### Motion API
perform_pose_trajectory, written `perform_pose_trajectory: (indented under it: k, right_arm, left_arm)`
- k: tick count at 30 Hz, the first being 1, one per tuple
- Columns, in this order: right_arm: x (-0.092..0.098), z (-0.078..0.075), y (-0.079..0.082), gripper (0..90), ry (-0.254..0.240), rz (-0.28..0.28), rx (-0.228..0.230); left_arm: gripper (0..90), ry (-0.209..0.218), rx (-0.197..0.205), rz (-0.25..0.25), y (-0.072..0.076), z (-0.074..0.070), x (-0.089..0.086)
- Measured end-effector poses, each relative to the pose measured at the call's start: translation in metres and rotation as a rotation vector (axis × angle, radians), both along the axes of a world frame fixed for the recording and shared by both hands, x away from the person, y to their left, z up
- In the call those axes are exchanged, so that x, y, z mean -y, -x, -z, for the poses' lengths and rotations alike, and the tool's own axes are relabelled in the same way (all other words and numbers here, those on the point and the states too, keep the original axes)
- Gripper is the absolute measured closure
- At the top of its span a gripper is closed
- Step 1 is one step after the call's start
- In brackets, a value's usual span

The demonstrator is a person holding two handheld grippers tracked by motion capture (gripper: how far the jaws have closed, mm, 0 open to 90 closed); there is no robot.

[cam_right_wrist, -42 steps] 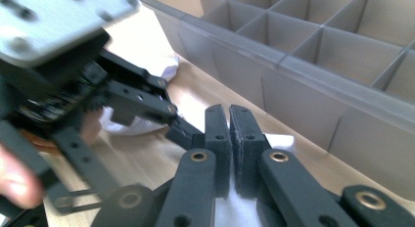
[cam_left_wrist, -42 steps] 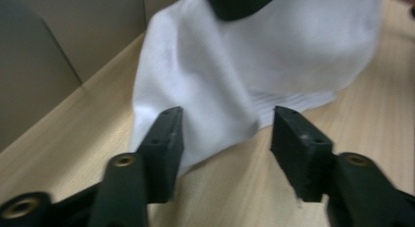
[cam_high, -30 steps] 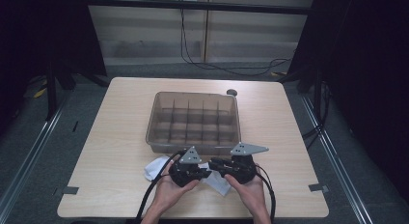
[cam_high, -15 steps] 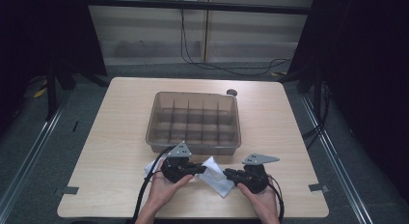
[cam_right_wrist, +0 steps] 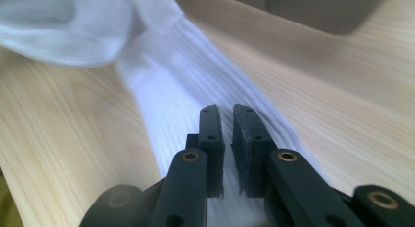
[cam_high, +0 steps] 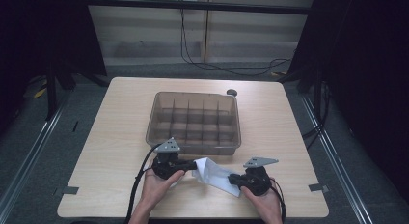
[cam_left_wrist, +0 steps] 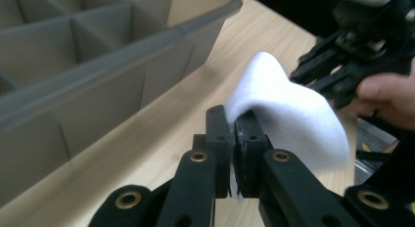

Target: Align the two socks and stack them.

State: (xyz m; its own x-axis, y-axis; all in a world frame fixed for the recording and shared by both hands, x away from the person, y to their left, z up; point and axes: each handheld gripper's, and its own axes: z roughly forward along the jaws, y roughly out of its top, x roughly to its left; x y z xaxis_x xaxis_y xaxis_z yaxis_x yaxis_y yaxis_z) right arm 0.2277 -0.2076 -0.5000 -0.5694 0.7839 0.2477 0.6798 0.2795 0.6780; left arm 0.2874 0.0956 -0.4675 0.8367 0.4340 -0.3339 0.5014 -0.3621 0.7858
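A white sock [cam_high: 212,174] stretches just above the table between my two grippers. The left gripper [cam_high: 195,164] is shut on one bunched end of the sock [cam_left_wrist: 288,114], and the cloth bulges out of its jaws [cam_left_wrist: 234,117]. The right gripper [cam_high: 233,179] points left at the sock's other end, near the table's front edge. Its jaws have just been closing and now stand almost together on the ribbed cloth [cam_right_wrist: 166,90], as the right gripper view [cam_right_wrist: 226,112] shows. The right gripper [cam_left_wrist: 313,70] and its hand also appear far off in the left gripper view.
A grey translucent box [cam_high: 193,146] with several divided compartments stands mid-table, just behind the grippers; its wall [cam_left_wrist: 98,90] runs close along the left gripper. A small dark round object [cam_high: 232,92] lies behind the box. Bare wood [cam_high: 111,151] lies on both sides.
The two grippers have drawn apart: the left one shifted left, the right one moved right and down toward the front edge. The sock is now pulled out long between them.
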Motion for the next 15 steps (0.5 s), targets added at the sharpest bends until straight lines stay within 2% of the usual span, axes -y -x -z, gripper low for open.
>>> perform_pose_trajectory:
  k: [3,7,11,15]
  right_arm:
    - [0.011,0.0,0.001,79.8,0.001,0.03,-0.004]
    - [0.018,-0.003,0.001,78.4,0.045,0.068,0.001]
    - [0.018,-0.005,0.0,73.0,0.071,0.069,0.017]
    - [0.011,-0.008,0.002,72.1,0.056,0.053,0.05]
  left_arm:
    - [84.8,-0.007,-0.021,0.002,-0.001,0.004,0.0]
    - [82.1,-0.002,-0.037,-0.001,0.001,0.008,-0.001]
    - [75.2,-0.008,-0.027,-0.005,0.002,0.008,0.0]
    - [69.6,-0.007,-0.019,0.006,0.003,0.008,0.004]
